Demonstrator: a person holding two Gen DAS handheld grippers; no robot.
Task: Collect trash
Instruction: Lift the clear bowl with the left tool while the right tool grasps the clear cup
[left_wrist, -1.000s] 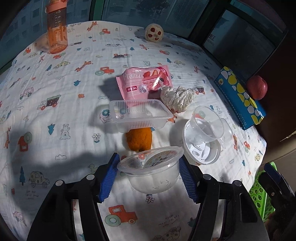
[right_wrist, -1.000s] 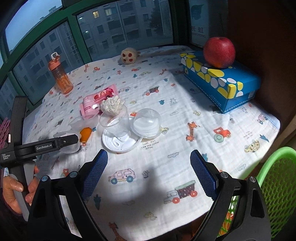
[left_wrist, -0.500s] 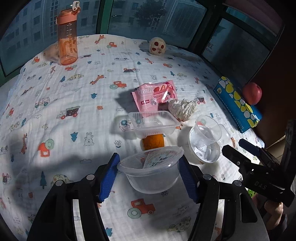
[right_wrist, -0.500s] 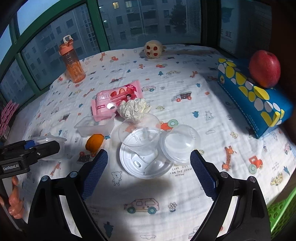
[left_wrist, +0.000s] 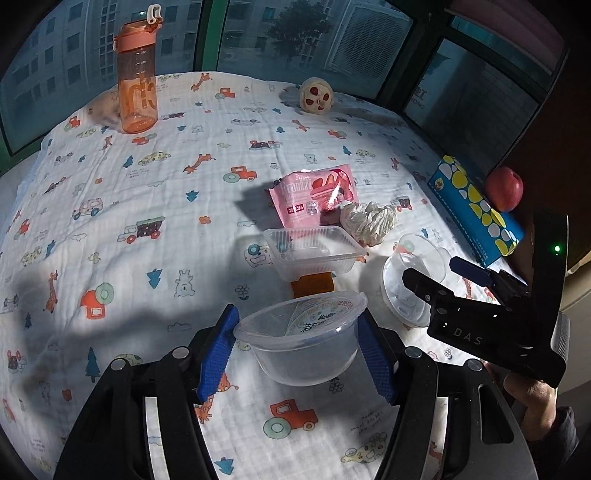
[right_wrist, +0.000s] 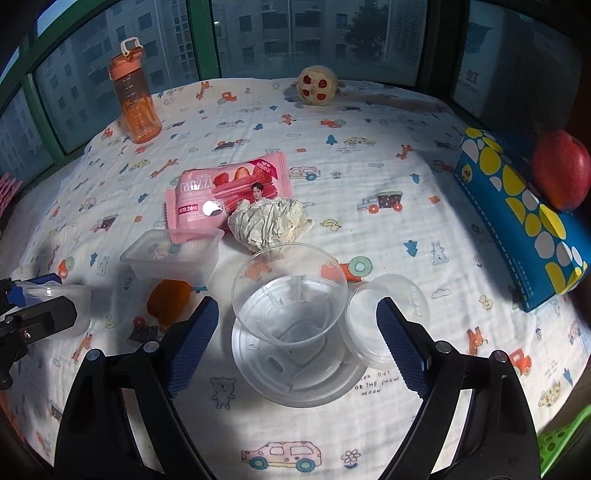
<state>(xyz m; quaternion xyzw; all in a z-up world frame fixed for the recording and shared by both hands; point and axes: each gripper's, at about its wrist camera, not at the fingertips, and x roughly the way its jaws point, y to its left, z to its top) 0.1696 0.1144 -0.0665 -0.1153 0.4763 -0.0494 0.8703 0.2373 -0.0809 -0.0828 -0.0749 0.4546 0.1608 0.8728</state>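
My left gripper (left_wrist: 297, 347) is shut on a clear plastic bowl (left_wrist: 301, 334) with a peeled lid inside, held above the cloth; the bowl also shows at the left of the right wrist view (right_wrist: 61, 308). My right gripper (right_wrist: 293, 341) is open around a clear plastic cup (right_wrist: 290, 291) that stands on a round clear lid (right_wrist: 295, 376). A small clear lid (right_wrist: 386, 319) lies beside it. Behind lie a clear rectangular tray (right_wrist: 173, 254), an orange peel (right_wrist: 168, 299), a crumpled paper ball (right_wrist: 267, 221) and a pink snack wrapper (right_wrist: 227, 190).
A table (right_wrist: 369, 184) with a cartoon-print cloth. An orange water bottle (right_wrist: 135, 96) and a round toy (right_wrist: 316, 86) stand at the back. A blue tissue box (right_wrist: 517, 218) with a red apple (right_wrist: 561, 170) sits at right. A green basket (right_wrist: 565, 443) is at the lower right.
My left gripper has lifted the bowl and drawn back. My right gripper has moved forward and left, so the cup now sits between its open fingers.
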